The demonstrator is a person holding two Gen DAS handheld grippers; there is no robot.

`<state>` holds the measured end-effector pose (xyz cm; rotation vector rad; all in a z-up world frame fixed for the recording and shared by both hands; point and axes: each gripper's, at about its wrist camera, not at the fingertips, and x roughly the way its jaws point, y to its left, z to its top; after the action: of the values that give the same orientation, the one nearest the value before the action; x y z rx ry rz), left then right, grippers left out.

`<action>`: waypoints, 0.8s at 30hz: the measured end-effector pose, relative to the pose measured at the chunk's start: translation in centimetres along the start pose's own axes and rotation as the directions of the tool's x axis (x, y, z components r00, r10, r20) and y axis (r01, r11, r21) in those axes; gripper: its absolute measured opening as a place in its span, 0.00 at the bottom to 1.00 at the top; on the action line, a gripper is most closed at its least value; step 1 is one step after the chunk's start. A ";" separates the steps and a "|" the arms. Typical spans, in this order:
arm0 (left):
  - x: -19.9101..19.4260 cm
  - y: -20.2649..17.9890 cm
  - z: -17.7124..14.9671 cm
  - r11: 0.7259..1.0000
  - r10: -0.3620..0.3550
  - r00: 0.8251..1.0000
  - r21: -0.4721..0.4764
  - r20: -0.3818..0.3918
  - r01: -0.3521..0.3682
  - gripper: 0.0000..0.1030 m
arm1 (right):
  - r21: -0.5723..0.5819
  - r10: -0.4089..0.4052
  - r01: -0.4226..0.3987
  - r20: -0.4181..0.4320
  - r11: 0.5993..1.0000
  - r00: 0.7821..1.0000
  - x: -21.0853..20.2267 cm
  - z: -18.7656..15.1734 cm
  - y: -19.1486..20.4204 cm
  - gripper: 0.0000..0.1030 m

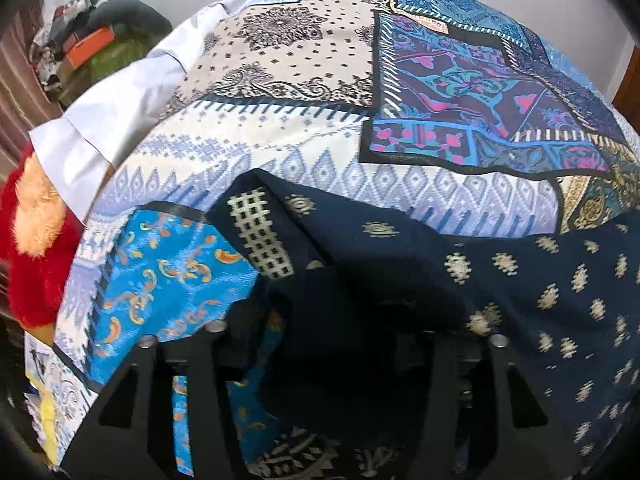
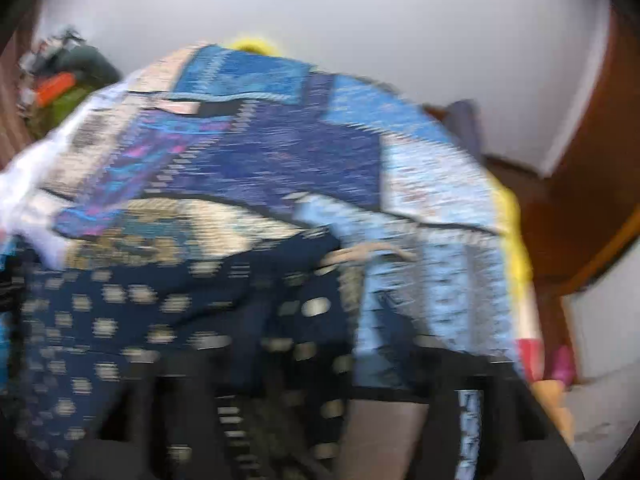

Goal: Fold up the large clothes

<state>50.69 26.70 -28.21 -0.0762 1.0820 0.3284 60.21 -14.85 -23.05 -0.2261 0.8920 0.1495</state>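
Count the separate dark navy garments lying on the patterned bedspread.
1. The navy printed garment lies rumpled at the near edge of the patchwork bedspread, draped over the left gripper. Others may be hidden beneath.

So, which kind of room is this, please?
Probably a bedroom at home: a patchwork bedspread covers a bed, a white pillow lies at its edge, and clutter is piled against the wall.
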 end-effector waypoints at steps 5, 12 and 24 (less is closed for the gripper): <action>-1.1 1.7 -0.7 0.998 -0.034 0.999 -0.044 -0.011 0.034 0.63 | 0.007 -0.001 0.001 -0.039 1.000 0.999 -1.0 -1.2 -2.7 0.78; -6.6 1.8 -2.6 1.000 -0.026 0.999 -0.011 0.026 0.026 0.63 | 0.064 0.075 -0.074 -0.009 0.995 0.997 -8.2 -2.5 -4.6 0.87; -22.0 4.8 -8.0 0.993 -0.106 0.973 -0.032 0.205 0.115 0.93 | 0.106 0.213 -0.226 0.119 0.968 0.970 -23.6 -5.9 -3.7 1.00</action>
<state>33.06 24.55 -12.24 -0.1388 0.8650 0.2536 41.98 -20.73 -7.66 -0.0073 0.8147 0.3113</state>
